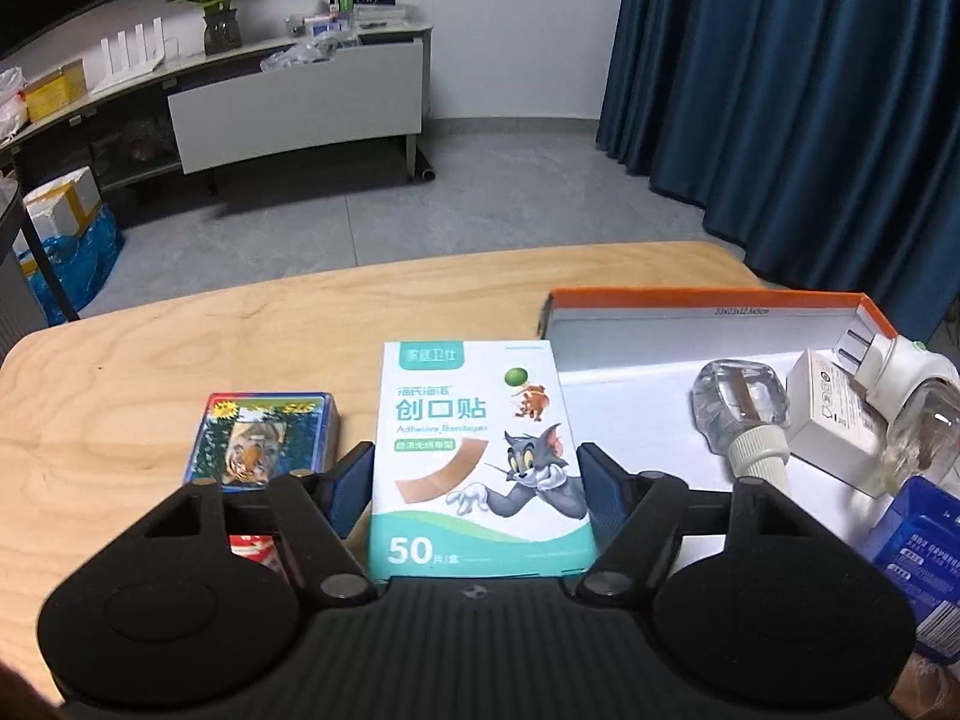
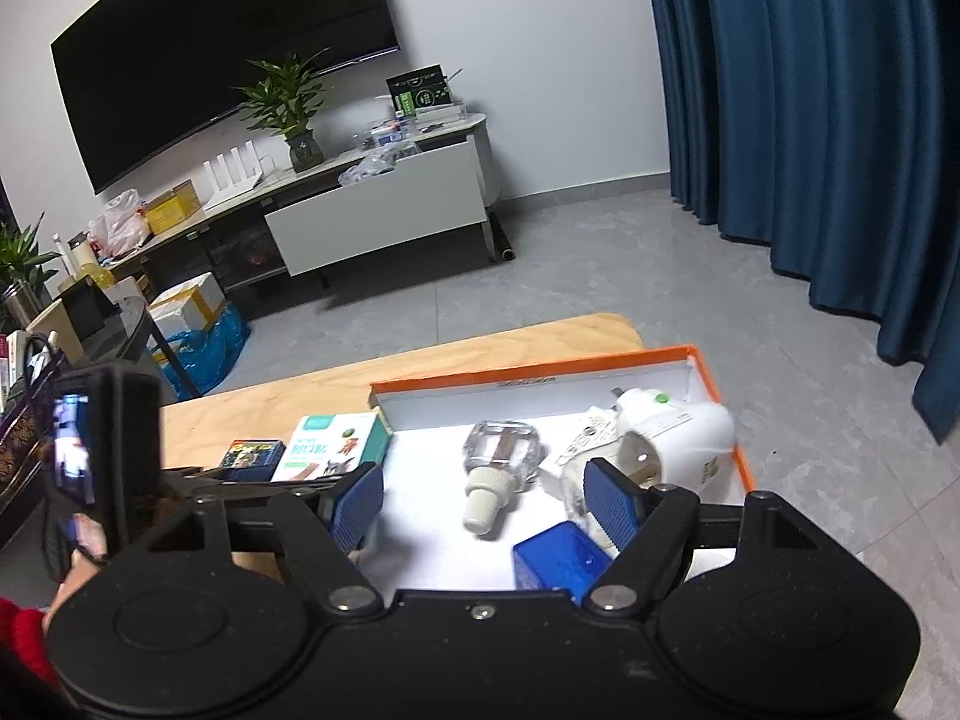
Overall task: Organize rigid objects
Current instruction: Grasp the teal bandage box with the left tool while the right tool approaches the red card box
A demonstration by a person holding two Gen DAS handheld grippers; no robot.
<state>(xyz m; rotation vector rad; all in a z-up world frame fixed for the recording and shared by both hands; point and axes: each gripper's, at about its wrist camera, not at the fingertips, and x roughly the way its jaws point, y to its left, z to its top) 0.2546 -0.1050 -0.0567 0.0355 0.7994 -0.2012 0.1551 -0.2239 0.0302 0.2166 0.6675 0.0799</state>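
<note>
A white and teal adhesive bandage box [image 1: 480,450] with a cartoon cat stands on the wooden table [image 1: 180,360], just left of an orange-rimmed white tray [image 1: 630,360]. My left gripper [image 1: 474,480] is shut on it, one blue pad against each side. In the right wrist view the same bandage box [image 2: 333,447] sits by the tray's left wall [image 2: 384,414]. My right gripper [image 2: 486,498] hovers open over the tray, holding nothing. A clear bottle with a white neck [image 2: 501,468] lies on the tray floor below it.
A blue card pack with a tiger picture [image 1: 264,438] lies left of the bandage box, with a red item [image 1: 255,549] nearer me. The tray also holds a white plug-in device [image 1: 894,360], a small white box [image 1: 834,414] and a blue box [image 1: 924,540]. A hand in a red sleeve [image 2: 72,576] shows at lower left.
</note>
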